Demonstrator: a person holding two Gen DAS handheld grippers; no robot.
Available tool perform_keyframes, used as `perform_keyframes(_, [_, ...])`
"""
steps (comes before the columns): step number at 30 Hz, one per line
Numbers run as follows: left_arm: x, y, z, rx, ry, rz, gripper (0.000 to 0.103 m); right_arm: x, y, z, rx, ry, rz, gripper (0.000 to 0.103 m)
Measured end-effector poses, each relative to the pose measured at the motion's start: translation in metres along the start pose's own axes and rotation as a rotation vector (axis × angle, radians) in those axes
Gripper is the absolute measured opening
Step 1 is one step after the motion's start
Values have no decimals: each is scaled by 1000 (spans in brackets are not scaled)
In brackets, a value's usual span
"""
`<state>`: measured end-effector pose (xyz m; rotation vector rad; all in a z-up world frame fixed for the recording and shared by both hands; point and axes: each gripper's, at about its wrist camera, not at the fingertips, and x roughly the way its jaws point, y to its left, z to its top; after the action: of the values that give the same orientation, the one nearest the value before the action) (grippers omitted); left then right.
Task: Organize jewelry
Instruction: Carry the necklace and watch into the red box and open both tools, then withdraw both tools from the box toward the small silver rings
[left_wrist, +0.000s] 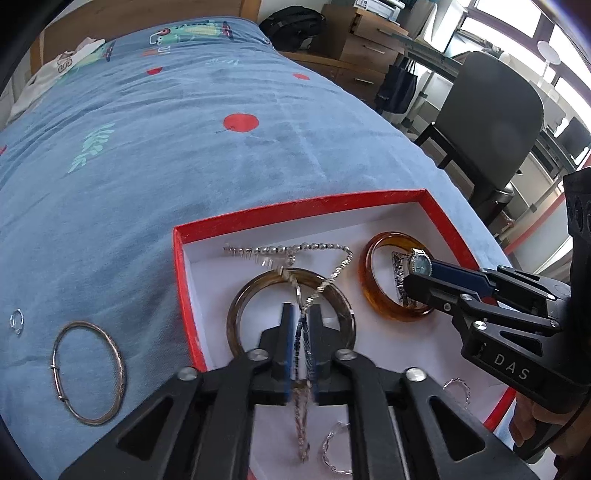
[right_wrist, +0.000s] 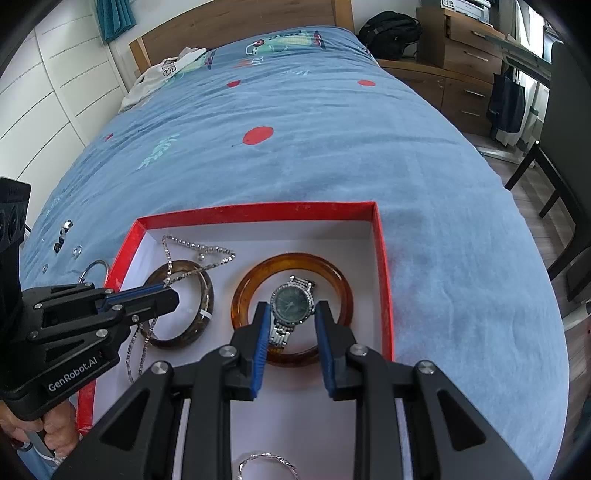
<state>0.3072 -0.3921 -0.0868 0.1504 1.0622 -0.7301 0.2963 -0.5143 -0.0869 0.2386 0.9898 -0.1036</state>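
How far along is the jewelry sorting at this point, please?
Done: the brown bangle, amber bangle and rings lie in the red box. In hand: the right tool grips the watch inside the amber bangle; the chain runs through the left tool. Left: the silver bangle and small ring on the bedspread.

Both handheld grippers are matte black plastic with angular, triangular cut-outs in their linkage arms and round silver screws at the pivots. Each finger carries a ribbed blue pad. The left gripper (right_wrist: 168, 291) bears white "GenRobot.AI" lettering on its side; the right gripper (left_wrist: 419, 275) shows "DAS" in pale letters on its body.
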Motion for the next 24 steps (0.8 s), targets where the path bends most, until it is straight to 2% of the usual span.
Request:
perform_keyframes(3, [-1, 1, -1, -3, -3, -1, 18, 0, 2, -1, -11, 9, -2, 24])
perform_keyframes(7, [-4, 1, -1, -7, -10, 0, 32, 0, 3, 0, -5, 10, -2, 24])
perform_keyframes(13, [-9, 1, 0, -8, -16, 0, 33, -2, 4, 0, 9, 11, -1, 26])
perform_keyframes(17, [-19, -1, -1, 1, -27, -1, 33, -8, 5, -1, 17, -1, -1, 36])
perform_keyframes(24, [-54, -4, 0, 3, -68, 11, 39, -38, 10, -2, 22, -24, -20, 37])
